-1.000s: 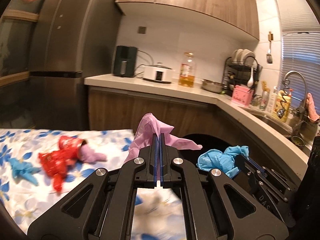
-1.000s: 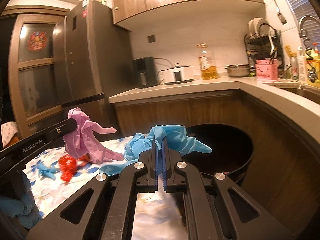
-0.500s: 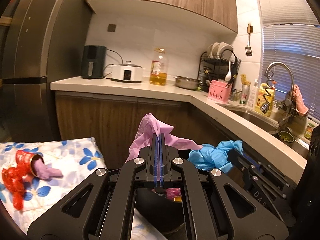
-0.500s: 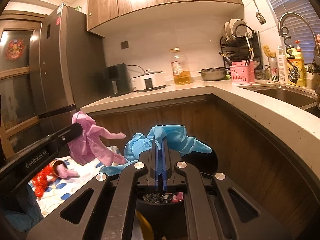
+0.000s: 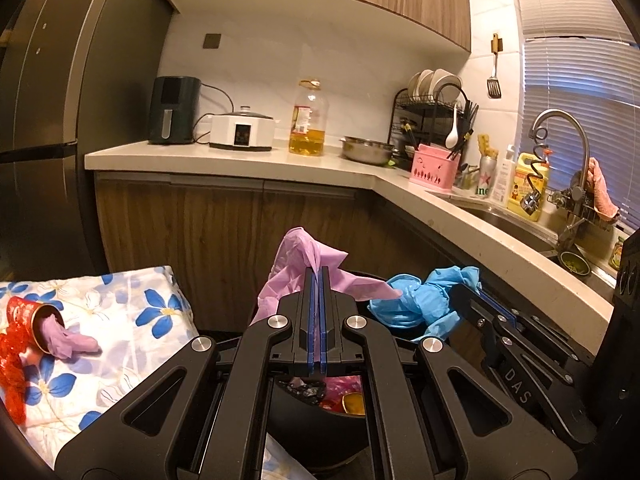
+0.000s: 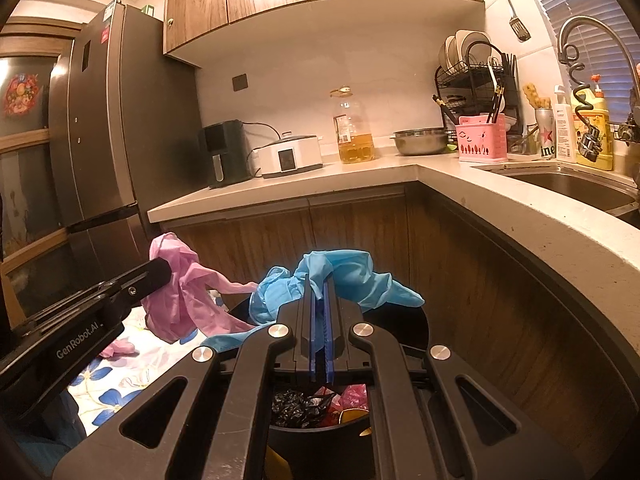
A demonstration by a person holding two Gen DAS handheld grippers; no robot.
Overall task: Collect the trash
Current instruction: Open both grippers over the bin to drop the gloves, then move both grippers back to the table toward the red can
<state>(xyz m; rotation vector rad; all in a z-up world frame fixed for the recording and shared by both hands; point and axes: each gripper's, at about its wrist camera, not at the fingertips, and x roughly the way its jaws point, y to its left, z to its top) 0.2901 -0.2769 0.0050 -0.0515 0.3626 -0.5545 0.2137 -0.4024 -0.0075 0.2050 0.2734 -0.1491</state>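
The left gripper (image 5: 318,280) is clamped tight on a pink glove (image 5: 296,272). The right gripper (image 6: 318,292) is clamped tight on a blue glove (image 6: 340,276). Both gloves hang over the black bin (image 6: 416,320), just past the edge of the flowered cloth (image 5: 132,320). The gloves look thin, light and floppy. They may cling to the pads. A pinch on a bunched fold holds them best.

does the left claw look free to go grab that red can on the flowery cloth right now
Probably not yet. The left claw is shut on a pink glove over the black bin. The red can itself lies uncovered on the cloth, another pink glove poking from its mouth.
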